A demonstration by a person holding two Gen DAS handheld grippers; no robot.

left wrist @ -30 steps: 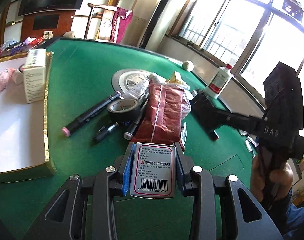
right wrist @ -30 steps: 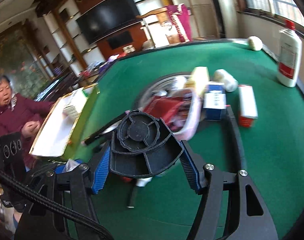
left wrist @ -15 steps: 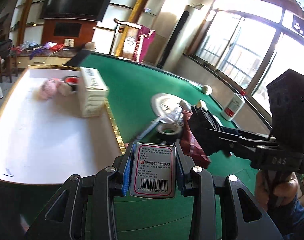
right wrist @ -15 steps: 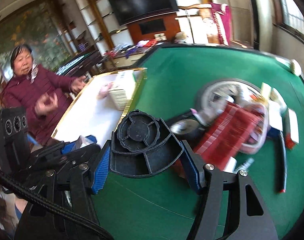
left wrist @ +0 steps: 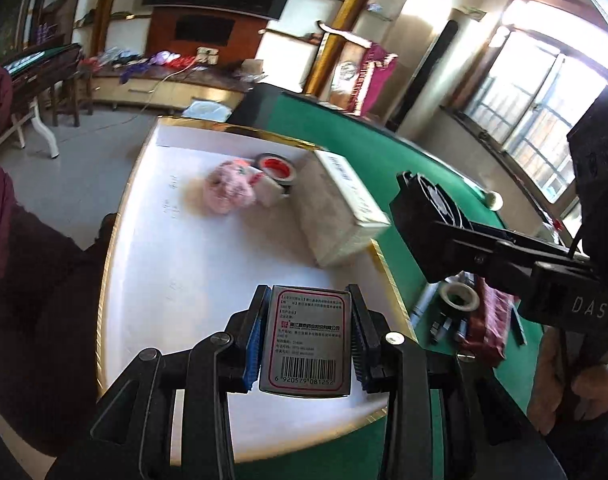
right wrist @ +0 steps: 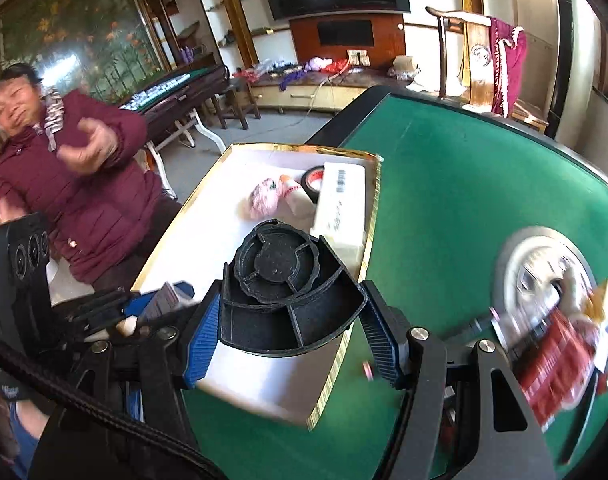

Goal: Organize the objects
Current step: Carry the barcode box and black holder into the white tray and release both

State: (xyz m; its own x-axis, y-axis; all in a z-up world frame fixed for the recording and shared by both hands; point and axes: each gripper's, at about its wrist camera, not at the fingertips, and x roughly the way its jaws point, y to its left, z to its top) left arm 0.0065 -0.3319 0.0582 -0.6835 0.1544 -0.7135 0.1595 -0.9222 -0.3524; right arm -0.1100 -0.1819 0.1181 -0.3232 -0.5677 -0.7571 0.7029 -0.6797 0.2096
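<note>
My left gripper (left wrist: 306, 340) is shut on a small barcode box (left wrist: 306, 338) and holds it above the near end of the white gold-rimmed tray (left wrist: 192, 264). My right gripper (right wrist: 290, 314) is shut on a black plastic fan-shaped part (right wrist: 282, 288) over the tray's right rim (right wrist: 370, 224); it also shows in the left wrist view (left wrist: 432, 216). In the tray lie a pink fluffy item (left wrist: 228, 190), a red-cored tape roll (left wrist: 278, 168) and a long white box (left wrist: 340, 208).
On the green felt table (right wrist: 464, 184) to the right sits a pile: a round plate (right wrist: 540, 264), a red packet (left wrist: 486, 328), a tape roll (left wrist: 460, 296) and markers. A person in a maroon jacket (right wrist: 68, 184) sits beside the tray's left side.
Both grippers have swung left from the pile on the felt to above the white tray, each still holding its object.
</note>
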